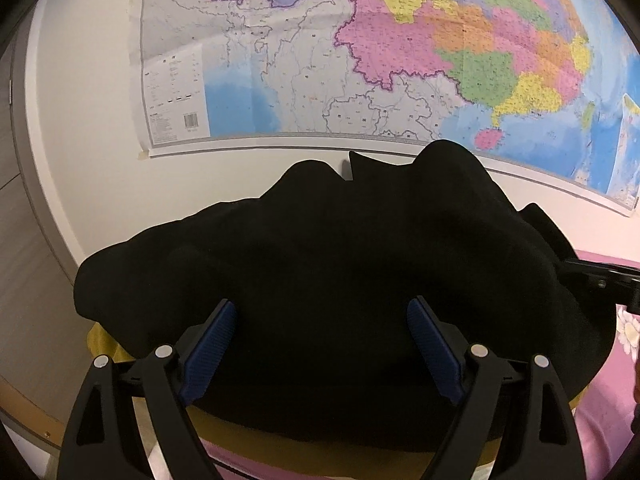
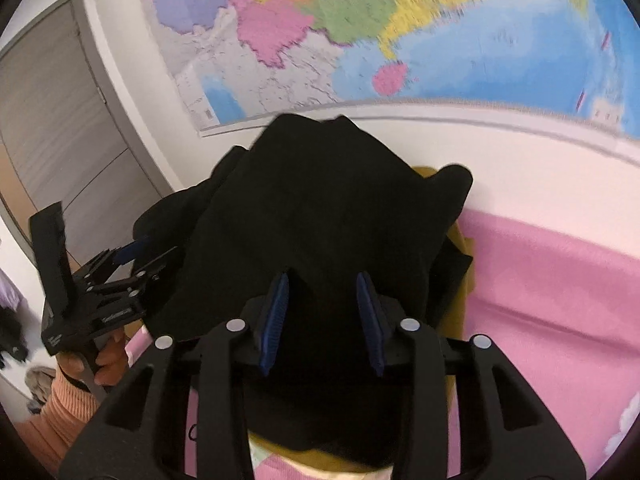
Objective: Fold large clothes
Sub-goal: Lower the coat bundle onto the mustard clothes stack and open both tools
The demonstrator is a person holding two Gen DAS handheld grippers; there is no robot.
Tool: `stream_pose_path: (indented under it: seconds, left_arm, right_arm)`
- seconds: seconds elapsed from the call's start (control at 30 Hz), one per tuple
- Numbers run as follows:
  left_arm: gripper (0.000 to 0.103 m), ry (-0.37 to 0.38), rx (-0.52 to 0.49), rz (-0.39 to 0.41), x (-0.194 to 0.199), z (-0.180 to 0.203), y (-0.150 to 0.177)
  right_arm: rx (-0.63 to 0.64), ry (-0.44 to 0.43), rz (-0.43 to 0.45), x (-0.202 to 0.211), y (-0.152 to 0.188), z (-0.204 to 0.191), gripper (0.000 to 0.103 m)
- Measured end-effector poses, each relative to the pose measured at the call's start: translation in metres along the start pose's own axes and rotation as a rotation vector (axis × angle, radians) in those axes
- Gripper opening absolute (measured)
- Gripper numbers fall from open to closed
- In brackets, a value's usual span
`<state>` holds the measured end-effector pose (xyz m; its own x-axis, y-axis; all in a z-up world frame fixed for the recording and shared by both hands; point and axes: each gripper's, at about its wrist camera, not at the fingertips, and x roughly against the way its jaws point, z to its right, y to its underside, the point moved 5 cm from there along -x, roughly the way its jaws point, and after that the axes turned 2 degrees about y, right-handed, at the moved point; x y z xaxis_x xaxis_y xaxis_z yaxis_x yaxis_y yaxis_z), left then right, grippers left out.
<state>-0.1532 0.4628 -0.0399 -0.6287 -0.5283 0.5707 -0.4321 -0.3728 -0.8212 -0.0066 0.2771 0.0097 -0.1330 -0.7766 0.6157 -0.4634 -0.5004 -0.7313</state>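
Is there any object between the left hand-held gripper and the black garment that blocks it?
Nothing visible blocks it. The left hand-held gripper is open, and the black garment lies directly between and ahead of its blue pads, with no other object in between.

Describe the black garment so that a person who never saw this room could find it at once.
Find the large coloured map on the white wall. Below it is a bed with a pink sheet, and the black garment is bunched in a heap there, on something mustard-yellow. It is the only plain black cloth, dark against everything bright around it.
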Motion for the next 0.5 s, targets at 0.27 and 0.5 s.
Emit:
stream_pose_path:
  seconds: [0.27,0.5]
  left_arm:
    - [0.092,0.030,-0.028,0.039,0.022,0.020,0.000]
    - [0.093,0.015,0.001,0.003,0.010,0.017,0.009]
  right_arm:
    - [0.107,-0.030,0.032,0.021,0.019,-0.023,0.041]
    - [0.034,-0.067,-0.006,0.010,0.032,-0.010,0.043]
